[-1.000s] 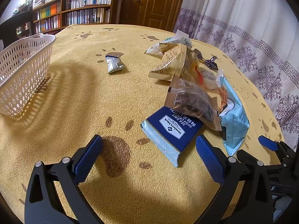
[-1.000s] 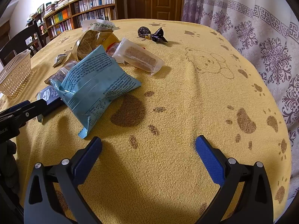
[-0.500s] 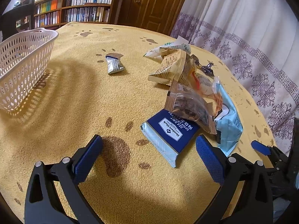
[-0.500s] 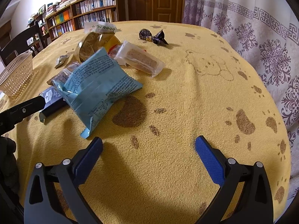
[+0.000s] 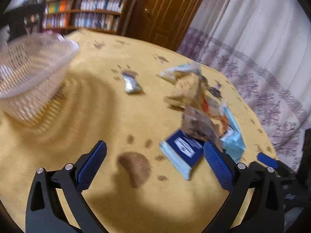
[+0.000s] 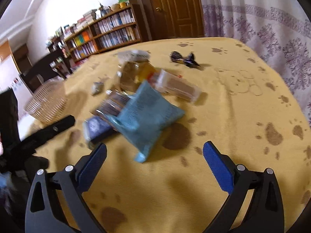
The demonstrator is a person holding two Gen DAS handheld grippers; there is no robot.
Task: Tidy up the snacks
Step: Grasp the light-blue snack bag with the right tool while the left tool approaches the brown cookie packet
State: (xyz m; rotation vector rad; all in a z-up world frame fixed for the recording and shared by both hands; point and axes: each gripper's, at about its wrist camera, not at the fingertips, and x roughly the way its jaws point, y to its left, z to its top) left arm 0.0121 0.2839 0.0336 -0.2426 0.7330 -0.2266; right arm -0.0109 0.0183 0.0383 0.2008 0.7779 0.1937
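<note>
Basket (image 5: 35, 73) nearer; navy packet (image 5: 183, 148) lengthwise toward drape.

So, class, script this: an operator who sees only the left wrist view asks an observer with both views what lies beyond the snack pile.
Operator: What's behind the light blue bag?
Observer: A clear packet with a brown bar inside lies just beyond it.
Operator: I see one blue fingertip at my right. Is the right gripper open?
Observer: Yes, its jaws are wide apart, holding nothing.
</note>
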